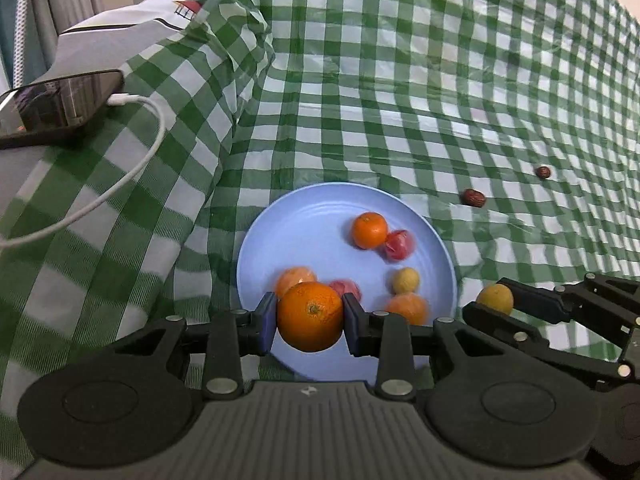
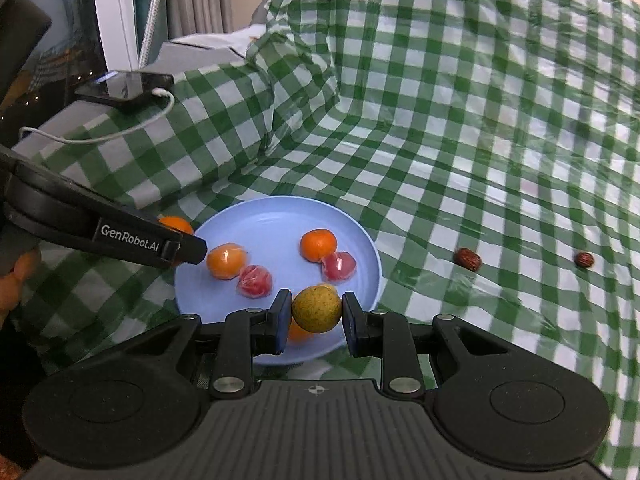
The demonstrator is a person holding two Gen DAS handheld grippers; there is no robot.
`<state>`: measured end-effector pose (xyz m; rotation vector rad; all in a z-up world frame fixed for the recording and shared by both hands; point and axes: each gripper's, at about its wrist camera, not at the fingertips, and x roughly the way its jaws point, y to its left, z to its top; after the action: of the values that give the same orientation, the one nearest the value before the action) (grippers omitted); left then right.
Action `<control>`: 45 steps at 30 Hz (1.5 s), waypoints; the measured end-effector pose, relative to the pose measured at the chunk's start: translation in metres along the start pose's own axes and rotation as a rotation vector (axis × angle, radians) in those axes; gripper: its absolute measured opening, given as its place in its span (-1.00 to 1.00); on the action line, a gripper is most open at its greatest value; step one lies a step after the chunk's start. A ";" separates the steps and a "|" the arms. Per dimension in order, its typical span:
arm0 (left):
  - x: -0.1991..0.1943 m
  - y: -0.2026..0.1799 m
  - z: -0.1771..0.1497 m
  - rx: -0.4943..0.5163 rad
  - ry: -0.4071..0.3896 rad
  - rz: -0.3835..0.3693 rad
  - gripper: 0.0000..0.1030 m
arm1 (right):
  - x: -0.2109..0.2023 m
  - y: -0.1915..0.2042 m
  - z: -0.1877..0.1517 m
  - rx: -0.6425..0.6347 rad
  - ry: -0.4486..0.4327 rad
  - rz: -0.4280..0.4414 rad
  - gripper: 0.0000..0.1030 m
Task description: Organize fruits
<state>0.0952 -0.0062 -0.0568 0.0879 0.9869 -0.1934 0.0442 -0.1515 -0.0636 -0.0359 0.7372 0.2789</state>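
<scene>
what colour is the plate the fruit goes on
Light blue plate; the right wrist view shows it best.

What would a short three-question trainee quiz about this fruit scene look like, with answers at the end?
1. True or false: the left gripper is shut on a round orange mandarin.
2. What does the right gripper hold? A) a red fruit B) a round yellow-green fruit C) nothing
3. How many small dark brown dried fruits lie on the green-checked cloth, off the round light-blue plate?

Key: 1 true; 2 B; 3 two.
</scene>
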 end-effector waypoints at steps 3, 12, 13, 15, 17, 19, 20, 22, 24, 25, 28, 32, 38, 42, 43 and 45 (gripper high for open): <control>0.014 0.001 0.009 0.007 -0.002 0.013 -0.27 | 0.019 -0.001 0.003 -0.006 0.020 0.005 -0.45; 0.047 0.002 0.025 0.034 -0.001 0.029 -0.19 | 0.052 0.002 0.009 -0.028 0.039 0.034 -0.45; 0.047 0.003 0.025 0.034 -0.009 0.020 0.17 | 0.055 0.002 0.011 -0.030 0.042 0.046 -0.44; 0.042 0.003 0.026 0.028 -0.036 0.018 0.86 | 0.060 0.003 0.013 -0.033 0.055 0.061 -0.32; 0.031 0.003 0.024 0.026 -0.098 0.029 0.99 | 0.059 0.004 0.015 -0.033 0.066 0.068 0.13; 0.023 0.001 0.022 0.061 -0.101 0.019 0.99 | 0.051 0.005 0.014 -0.035 0.066 0.062 0.42; 0.019 0.001 0.020 0.068 -0.095 0.020 0.99 | 0.045 0.005 0.012 -0.037 0.071 0.052 0.57; 0.008 0.002 0.013 0.061 -0.090 0.025 0.99 | 0.031 0.006 0.005 -0.033 0.084 0.040 0.71; -0.004 0.004 0.004 0.046 -0.078 0.022 0.99 | 0.015 0.007 -0.004 -0.024 0.101 0.038 0.76; -0.011 0.005 -0.002 0.036 -0.071 0.022 0.99 | 0.006 0.008 -0.009 -0.014 0.111 0.035 0.78; -0.030 0.006 -0.019 0.006 -0.062 0.035 0.99 | -0.019 0.012 -0.024 0.018 0.135 0.026 0.82; -0.056 0.009 -0.040 -0.040 -0.047 0.032 0.99 | -0.050 0.020 -0.036 0.064 0.133 0.019 0.84; -0.088 0.001 -0.068 -0.030 -0.076 0.045 0.99 | -0.085 0.033 -0.044 0.056 0.067 -0.006 0.90; -0.104 -0.002 -0.076 -0.054 -0.103 0.039 0.99 | -0.101 0.037 -0.046 0.057 0.035 -0.022 0.93; -0.108 -0.002 -0.078 -0.056 -0.111 0.038 0.99 | -0.105 0.038 -0.047 0.054 0.026 -0.027 0.93; -0.116 -0.004 -0.080 -0.054 -0.128 0.035 0.99 | -0.112 0.040 -0.048 0.046 0.007 -0.033 0.94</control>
<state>-0.0337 0.0173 -0.0036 0.0425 0.8617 -0.1384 -0.0769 -0.1463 -0.0217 -0.0050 0.7489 0.2304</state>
